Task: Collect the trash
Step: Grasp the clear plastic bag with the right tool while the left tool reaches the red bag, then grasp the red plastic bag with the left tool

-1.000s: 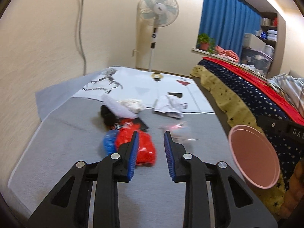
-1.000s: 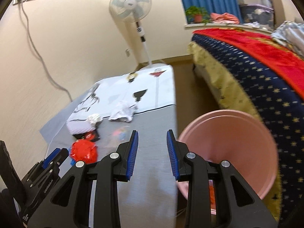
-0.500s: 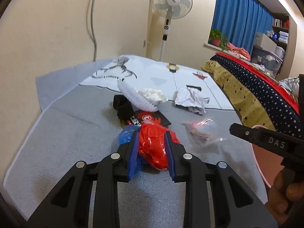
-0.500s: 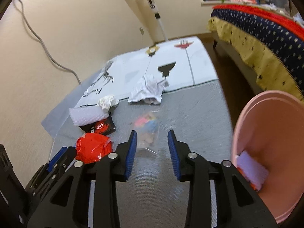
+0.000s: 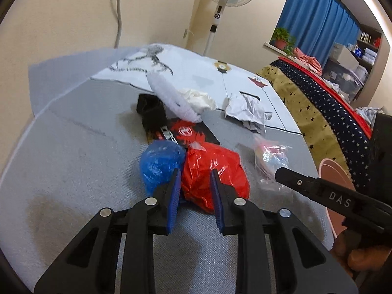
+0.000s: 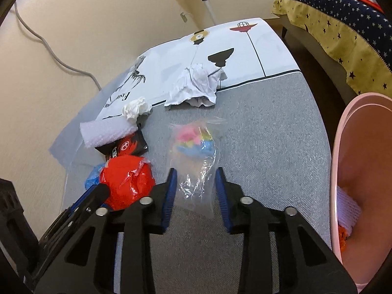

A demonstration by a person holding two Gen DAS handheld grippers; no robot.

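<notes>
1. I have the left gripper (image 5: 195,183) pitched down over the grey carpet (image 5: 73,161). Its blue-padded fingers (image 5: 174,196) straddle the near edge of the crumpled red plastic bag (image 5: 215,171). The jaws are closing, and the pads sit right at the bag's sides, though I cannot tell that they press it yet.

2. A crumpled blue plastic bag (image 5: 159,164) lies just outside the left finger, touching the red one. I judge the gripper was lined up on the red bag alone so that one piece lifts cleanly.

3. My right gripper (image 6: 194,188) is tilted down over the clear plastic bag holding pink, yellow and blue scraps (image 6: 196,152). The bag's loose transparent tail lies between the fingers (image 6: 169,196), with the coloured contents beyond the tips. These jaws are also closing, with visible gaps on both sides, so nothing is held yet.

4. The pink plastic bin (image 6: 362,171) stands to the right of the right fingers and already contains some trash. It sits close, presumably to keep each drop short.

5. Beyond both sets of fingers lie a roll of white bubble wrap (image 6: 107,132), a crumpled white tissue (image 6: 136,107), a black and red printed packet (image 6: 127,147) and a crumpled white cloth (image 6: 196,85).

6. I judge most of the collecting is yet to do.
</notes>
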